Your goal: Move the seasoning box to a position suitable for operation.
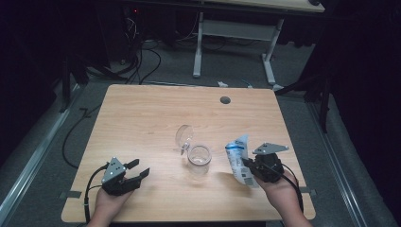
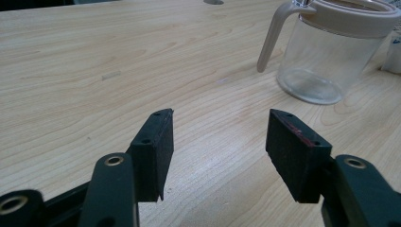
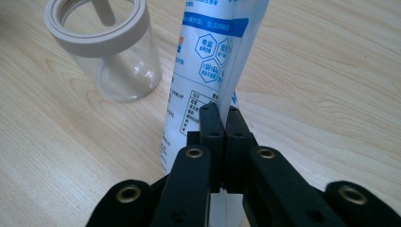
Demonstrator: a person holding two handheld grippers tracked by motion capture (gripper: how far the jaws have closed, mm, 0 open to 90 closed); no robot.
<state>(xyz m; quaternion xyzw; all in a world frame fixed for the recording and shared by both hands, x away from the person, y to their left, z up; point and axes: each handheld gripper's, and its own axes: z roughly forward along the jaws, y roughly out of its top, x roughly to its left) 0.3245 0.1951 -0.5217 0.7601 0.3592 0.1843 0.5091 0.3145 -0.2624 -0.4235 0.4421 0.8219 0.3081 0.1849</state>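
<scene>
- The right gripper (image 1: 249, 166) has its fingers (image 3: 211, 124) pressed tight on the edge of a white and blue pouch (image 1: 239, 158), which stands upright just to the right of the clear jar (image 1: 199, 161) near the middle of the table (image 1: 142, 118)
- In the right gripper view the pouch (image 3: 208, 61) rises straight up from the closed fingers, with the jar (image 3: 106, 52) near it and its beige-rimmed mouth open
- The jar's hinged lid (image 1: 184, 135) is swung back on the far side, so the opening looks free for pouring
- The left gripper (image 1: 137, 171) rests low at the table's left front, well apart from the jar; its fingers (image 2: 153, 151) stand wide with nothing between them
- The step in hand looks like getting the pouch's contents into the jar, and whether the pouch's top is already cut cannot be told
- To do it well, the left gripper should probably come across and steady the jar (image 2: 326, 56) by its wall or rim before any tipping, since a light clear jar may slide or topple
- The right grip sits on a thin seam, so the pouch could swing; a slow tilt with the top corner held right over the jar's mouth seems safest
- Keep the pouch clear of the open lid, which could deflect the pour
</scene>
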